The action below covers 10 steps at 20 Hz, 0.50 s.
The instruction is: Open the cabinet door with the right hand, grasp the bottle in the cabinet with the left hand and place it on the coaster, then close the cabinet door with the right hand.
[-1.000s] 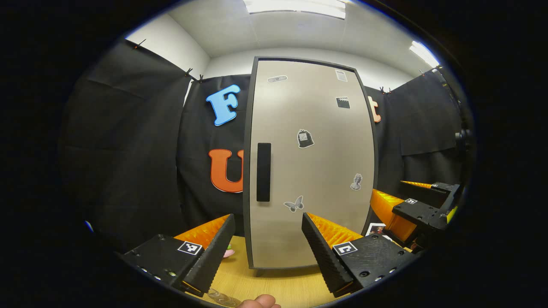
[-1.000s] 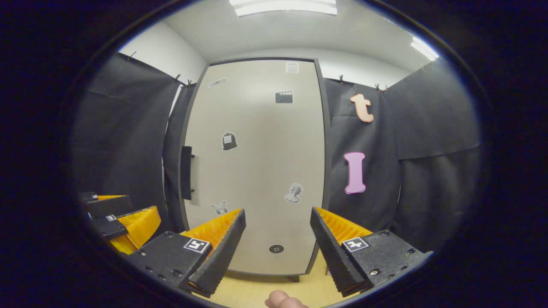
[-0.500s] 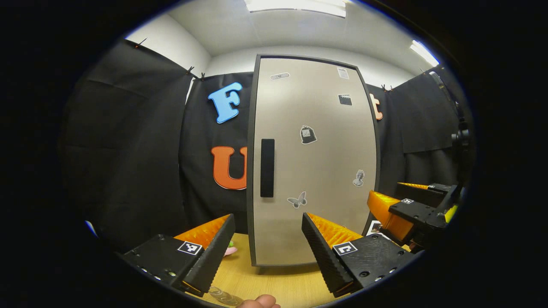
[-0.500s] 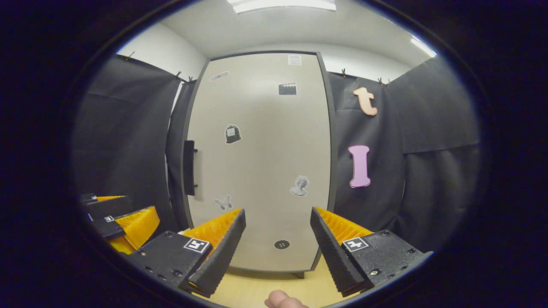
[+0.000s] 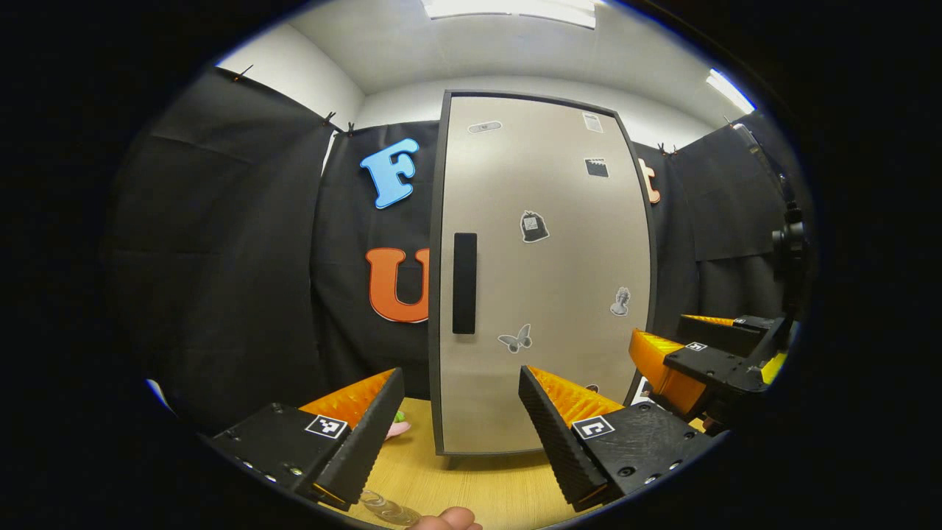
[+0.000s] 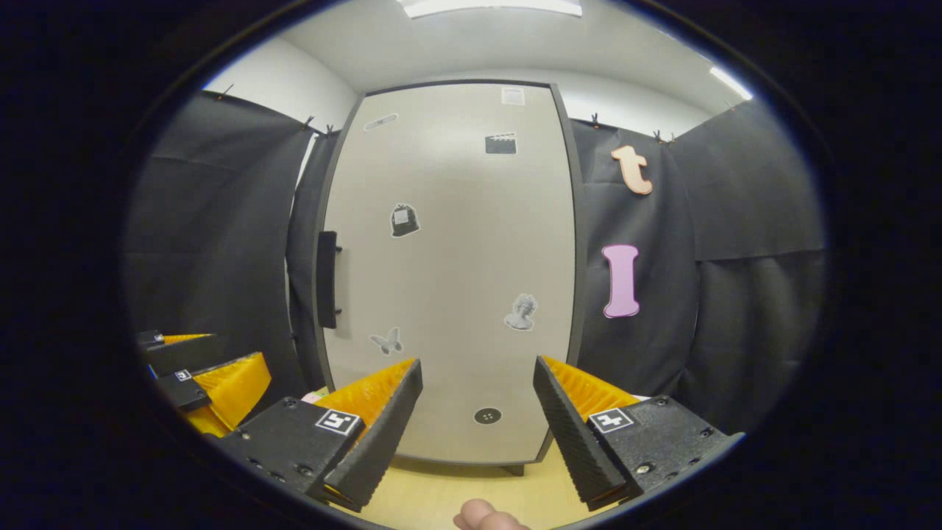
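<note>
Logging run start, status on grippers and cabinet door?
Left gripper open, right gripper open, both empty. Cabinet door shut, handle untouched. Nothing in the way.

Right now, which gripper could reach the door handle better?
Probably the left gripper: the handle sits straight ahead between its open fingers. For the right gripper, the handle lies off to the side.

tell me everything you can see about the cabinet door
The cabinet door is a tall, flat beige panel in a dark frame, shut and upright, standing on short feet on the wooden table. A black vertical bar handle sits by its left edge, standing off on two pegs in the right gripper view. Small stickers dot it, including a butterfly sticker. Nothing touches it.
</note>
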Tool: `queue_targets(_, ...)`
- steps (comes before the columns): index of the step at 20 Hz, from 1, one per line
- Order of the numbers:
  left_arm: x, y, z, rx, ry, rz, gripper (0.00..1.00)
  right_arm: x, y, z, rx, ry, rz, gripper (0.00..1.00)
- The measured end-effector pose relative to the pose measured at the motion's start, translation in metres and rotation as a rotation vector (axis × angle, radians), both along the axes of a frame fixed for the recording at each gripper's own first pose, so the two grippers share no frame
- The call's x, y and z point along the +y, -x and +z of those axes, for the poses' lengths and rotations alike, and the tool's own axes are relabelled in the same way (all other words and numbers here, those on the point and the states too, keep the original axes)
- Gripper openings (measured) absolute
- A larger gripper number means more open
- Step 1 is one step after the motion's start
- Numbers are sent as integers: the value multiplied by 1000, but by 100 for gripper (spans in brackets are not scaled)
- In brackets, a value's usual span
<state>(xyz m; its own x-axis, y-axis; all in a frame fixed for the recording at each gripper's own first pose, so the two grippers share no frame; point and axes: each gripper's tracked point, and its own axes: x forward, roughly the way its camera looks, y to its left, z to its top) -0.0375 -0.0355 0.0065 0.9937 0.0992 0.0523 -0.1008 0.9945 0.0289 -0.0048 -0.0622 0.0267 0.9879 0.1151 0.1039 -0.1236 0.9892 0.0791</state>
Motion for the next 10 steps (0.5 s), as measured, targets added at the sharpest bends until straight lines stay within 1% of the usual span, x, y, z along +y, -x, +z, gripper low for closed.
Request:
queue_targets(3,5,1,2,-6,2,13,95,3,0,6,-24,1,5,98)
queue_targets(4,7,0,0,-3,5,17,95,12,4,10,-32,5,10,98)
queue_targets(7,13,4,-7,19,9,34,95,16,2,11,-36,18,14,98)
queue_targets(10,24,13,-8,24,6,59,95,21,1,13,-42,-3,7,98)
